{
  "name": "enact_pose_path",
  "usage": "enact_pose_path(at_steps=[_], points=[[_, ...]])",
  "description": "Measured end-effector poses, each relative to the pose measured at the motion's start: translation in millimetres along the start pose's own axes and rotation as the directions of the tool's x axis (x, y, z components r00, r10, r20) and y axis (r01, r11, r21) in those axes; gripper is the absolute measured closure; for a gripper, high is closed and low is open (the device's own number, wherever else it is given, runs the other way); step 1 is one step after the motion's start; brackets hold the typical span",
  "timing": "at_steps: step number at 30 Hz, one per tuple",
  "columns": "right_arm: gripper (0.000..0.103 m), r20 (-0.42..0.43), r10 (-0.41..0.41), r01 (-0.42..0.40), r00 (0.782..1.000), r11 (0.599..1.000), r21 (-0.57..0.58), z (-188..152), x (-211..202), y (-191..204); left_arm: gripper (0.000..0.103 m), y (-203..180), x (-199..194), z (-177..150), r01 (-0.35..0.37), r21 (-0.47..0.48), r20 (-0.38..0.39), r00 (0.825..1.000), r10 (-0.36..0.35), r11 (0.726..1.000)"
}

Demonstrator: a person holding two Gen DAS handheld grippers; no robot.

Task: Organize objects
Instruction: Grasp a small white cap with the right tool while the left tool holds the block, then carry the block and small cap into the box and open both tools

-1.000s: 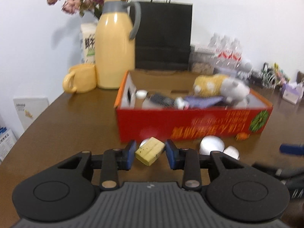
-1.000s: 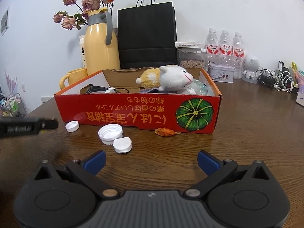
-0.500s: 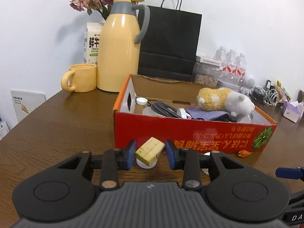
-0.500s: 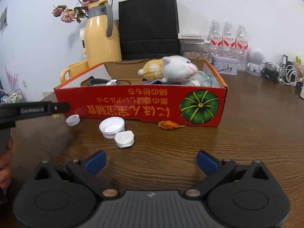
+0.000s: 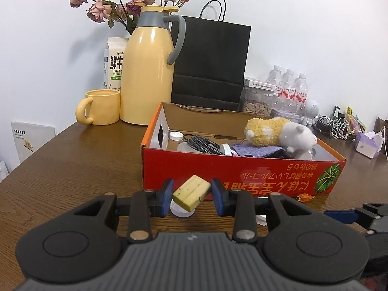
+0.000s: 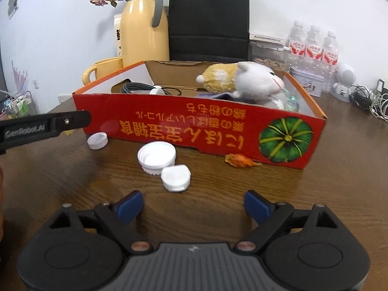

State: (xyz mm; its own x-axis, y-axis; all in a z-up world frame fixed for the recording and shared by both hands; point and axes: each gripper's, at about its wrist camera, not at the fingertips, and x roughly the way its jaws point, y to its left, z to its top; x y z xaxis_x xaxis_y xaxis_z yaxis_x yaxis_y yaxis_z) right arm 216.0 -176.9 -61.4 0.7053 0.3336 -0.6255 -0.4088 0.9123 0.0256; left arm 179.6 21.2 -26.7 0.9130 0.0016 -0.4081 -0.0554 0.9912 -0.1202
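Bright even indoor light; fisheye bending at edges; right view slightly blurred.

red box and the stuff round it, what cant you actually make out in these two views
- Red box floor, left wrist view: the near wall, plush toy and purple cloth hide much of it.
- White cap, left wrist view: mostly hidden behind the yellow block held in the left gripper.
- Left gripper, right wrist view: only one finger shows; the frame edge cuts the rest.

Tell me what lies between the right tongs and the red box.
Two white caps: a large one and a small one touching it, on bare table before the box. Right wrist view.
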Motion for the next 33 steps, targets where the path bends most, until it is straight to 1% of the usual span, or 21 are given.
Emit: enact_pose_path(at_steps=[2, 3, 4, 5, 6, 7, 8, 9, 13, 19, 27, 31, 33], points=[[0.015, 0.001, 0.0, 0.0, 1.0, 1.0, -0.001, 4.5, 4.8, 0.7, 0.068, 0.2, 0.0, 0.0, 0.002, 0.0, 0.0, 1.0, -0.002, 1.0], [0.023, 0.005, 0.001, -0.001, 1.0, 1.0, -0.003, 7.0, 7.2, 0.7, 0.068, 0.2, 0.0, 0.0, 0.003, 0.0, 0.0, 1.0, -0.003, 1.0], [0.033, 0.013, 0.003, -0.003, 1.0, 1.0, -0.003, 9.4, 8.9, 0.6, 0.068, 0.2, 0.1, -0.1, 0.004, -0.001, -0.001, 1.0, -0.004, 1.0], [0.038, 0.021, 0.004, -0.004, 1.0, 1.0, -0.002, 11.5, 10.5, 0.5, 0.068, 0.2, 0.1, -0.4, 0.004, -0.001, -0.003, 1.0, -0.004, 1.0], [0.046, 0.026, 0.007, -0.006, 1.0, 1.0, -0.004, 12.9, 11.6, 0.9, 0.068, 0.2, 0.2, -0.4, 0.004, -0.001, -0.003, 1.0, -0.004, 1.0], [0.057, 0.03, 0.012, -0.012, 0.999, 1.0, -0.006, 14.1, 12.5, 1.5, 0.068, 0.3, 0.1, -0.5, 0.004, -0.001, -0.003, 1.0, -0.004, 1.0], [0.064, 0.034, 0.02, -0.02, 0.999, 1.0, -0.009, 14.6, 12.2, 2.2, 0.068, 0.3, 0.1, -0.4, 0.004, -0.001, -0.003, 1.0, -0.004, 1.0], [0.077, 0.038, 0.029, -0.028, 0.999, 1.0, -0.013, 14.4, 11.7, 3.0, 0.068, 0.4, 0.1, -0.5, 0.004, -0.001, -0.003, 1.0, -0.004, 1.0], [0.077, 0.056, 0.042, -0.042, 0.998, 0.999, -0.011, 13.7, 7.2, 3.5, 0.068, 1.5, 0.5, -0.5, 0.002, -0.005, -0.005, 1.0, -0.002, 1.0], [0.077, 0.13, 0.024, -0.022, 0.991, 1.0, -0.014, 10.7, -6.3, 3.6, 0.068, 1.8, 0.5, -0.5, -0.001, -0.005, -0.005, 1.0, 0.001, 1.0], [0.077, 0.218, -0.003, 0.004, 0.976, 1.0, -0.005, 6.1, -23.2, -1.0, 0.068, 4.0, -1.7, -1.0, -0.011, -0.016, 0.005, 1.0, 0.011, 1.0], [0.077, 0.242, -0.003, 0.005, 0.97, 1.0, -0.009, 5.0, -27.7, -1.2, 0.068, 7.4, -6.8, 0.3, -0.019, -0.032, 0.022, 1.0, 0.019, 0.999], [0.077, 0.256, 0.002, 0.0, 0.967, 1.0, -0.007, 5.8, -30.6, -1.7, 0.068, 12.0, -13.0, 4.6, -0.024, -0.054, 0.045, 0.999, 0.027, 0.998]])
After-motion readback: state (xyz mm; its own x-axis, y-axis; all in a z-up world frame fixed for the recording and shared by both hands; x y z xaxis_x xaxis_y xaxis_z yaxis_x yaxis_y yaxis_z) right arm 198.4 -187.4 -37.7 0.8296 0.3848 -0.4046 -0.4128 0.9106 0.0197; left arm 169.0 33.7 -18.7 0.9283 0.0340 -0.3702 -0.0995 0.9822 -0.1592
